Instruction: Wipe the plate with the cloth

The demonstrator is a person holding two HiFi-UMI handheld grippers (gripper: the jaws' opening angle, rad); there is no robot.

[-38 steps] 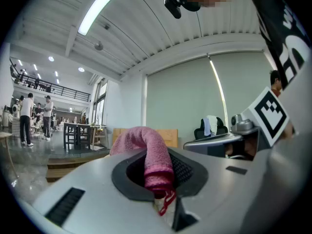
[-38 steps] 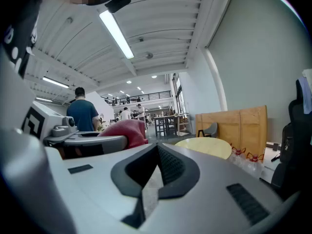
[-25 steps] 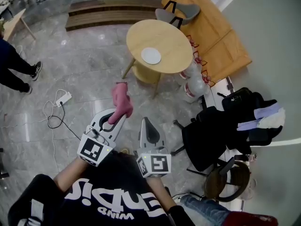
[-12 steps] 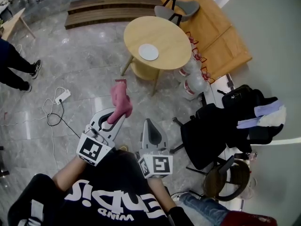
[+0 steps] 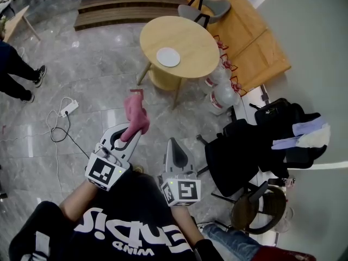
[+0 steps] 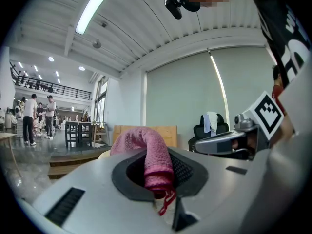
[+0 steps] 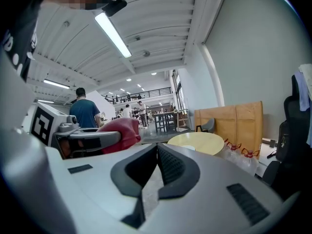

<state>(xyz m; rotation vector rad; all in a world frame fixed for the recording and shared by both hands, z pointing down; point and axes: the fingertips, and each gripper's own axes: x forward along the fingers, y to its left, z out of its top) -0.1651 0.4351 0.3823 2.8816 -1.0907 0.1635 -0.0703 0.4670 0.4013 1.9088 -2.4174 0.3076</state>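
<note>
A white plate lies on the round wooden table far ahead of me; in the right gripper view the table shows beyond the jaws. My left gripper is shut on a pink cloth, which sticks up out of the jaws over the marble floor. In the left gripper view the cloth is pinched at the left gripper tips. My right gripper hangs beside it, shut and holding nothing; its jaws meet in the right gripper view.
Two large water bottles stand right of the table. Black office chairs with clothes crowd the right. A grey chair sits behind the table. A power strip and cable lie on the floor at left. A person's legs at far left.
The table and plate have shifted slightly left and up in the head view. Both grippers keep their hold and pose, the left a little lower left.
</note>
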